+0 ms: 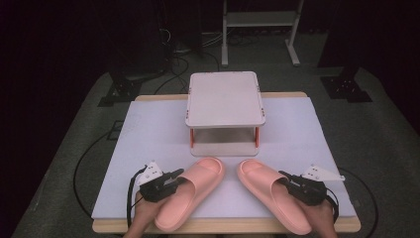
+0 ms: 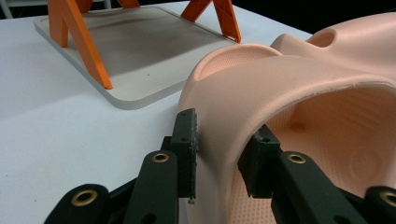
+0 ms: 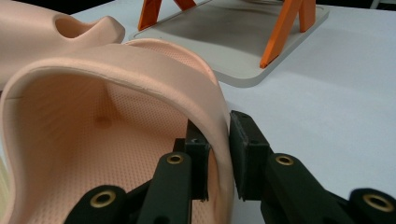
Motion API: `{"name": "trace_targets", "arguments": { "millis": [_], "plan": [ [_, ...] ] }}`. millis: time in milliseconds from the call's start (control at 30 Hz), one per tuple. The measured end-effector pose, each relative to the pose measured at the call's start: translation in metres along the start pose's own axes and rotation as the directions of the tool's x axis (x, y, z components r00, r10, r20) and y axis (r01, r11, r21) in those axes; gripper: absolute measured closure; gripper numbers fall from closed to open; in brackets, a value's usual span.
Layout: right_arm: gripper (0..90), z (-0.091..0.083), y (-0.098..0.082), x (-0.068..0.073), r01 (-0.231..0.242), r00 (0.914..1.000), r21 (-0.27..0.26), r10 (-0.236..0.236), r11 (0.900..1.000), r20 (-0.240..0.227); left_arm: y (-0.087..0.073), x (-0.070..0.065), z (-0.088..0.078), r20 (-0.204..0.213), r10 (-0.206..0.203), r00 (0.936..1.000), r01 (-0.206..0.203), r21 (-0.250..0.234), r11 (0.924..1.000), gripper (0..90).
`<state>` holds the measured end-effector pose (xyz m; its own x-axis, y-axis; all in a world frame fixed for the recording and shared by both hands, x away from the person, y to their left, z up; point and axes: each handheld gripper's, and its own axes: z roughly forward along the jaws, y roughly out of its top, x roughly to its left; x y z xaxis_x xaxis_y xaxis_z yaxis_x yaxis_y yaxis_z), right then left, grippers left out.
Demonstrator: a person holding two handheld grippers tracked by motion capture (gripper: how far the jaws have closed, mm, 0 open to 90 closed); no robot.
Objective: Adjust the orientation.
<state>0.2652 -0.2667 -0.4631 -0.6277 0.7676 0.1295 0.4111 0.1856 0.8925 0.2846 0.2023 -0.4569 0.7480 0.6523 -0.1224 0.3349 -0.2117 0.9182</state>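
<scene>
Two pink slide slippers lie toes-forward on the white mat, the left slipper (image 1: 195, 191) and the right slipper (image 1: 267, 191). My left gripper (image 1: 177, 177) is shut on the outer side of the left slipper's strap. In the left gripper view its pads (image 2: 189, 140) pinch the strap wall of the left slipper (image 2: 299, 84), with the left gripper (image 2: 224, 149) astride it. My right gripper (image 1: 286, 178) is shut on the outer side of the right slipper's strap. In the right gripper view the right gripper (image 3: 220, 144) clamps the strap edge of the right slipper (image 3: 93, 93).
A small two-level rack (image 1: 225, 99) with a pale top, a pale base plate (image 2: 140, 56) and orange legs (image 3: 280, 32) stands just beyond the slippers' toes. The white mat (image 1: 148, 134) covers the wooden table. Cables and stands lie on the dark floor behind.
</scene>
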Motion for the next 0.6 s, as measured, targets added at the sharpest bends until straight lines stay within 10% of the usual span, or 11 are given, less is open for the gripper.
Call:
{"name": "trace_targets", "arguments": {
  "millis": [600],
  "plan": [
    [77.4,-0.002,0.017,0.005,-0.009,0.9998,-0.024,0.009,1.0,-0.015,0.026,-0.005,0.002,0.03,0.034,0.999,-0.034,-0.017,0.9993,69.7]
  ]
}}
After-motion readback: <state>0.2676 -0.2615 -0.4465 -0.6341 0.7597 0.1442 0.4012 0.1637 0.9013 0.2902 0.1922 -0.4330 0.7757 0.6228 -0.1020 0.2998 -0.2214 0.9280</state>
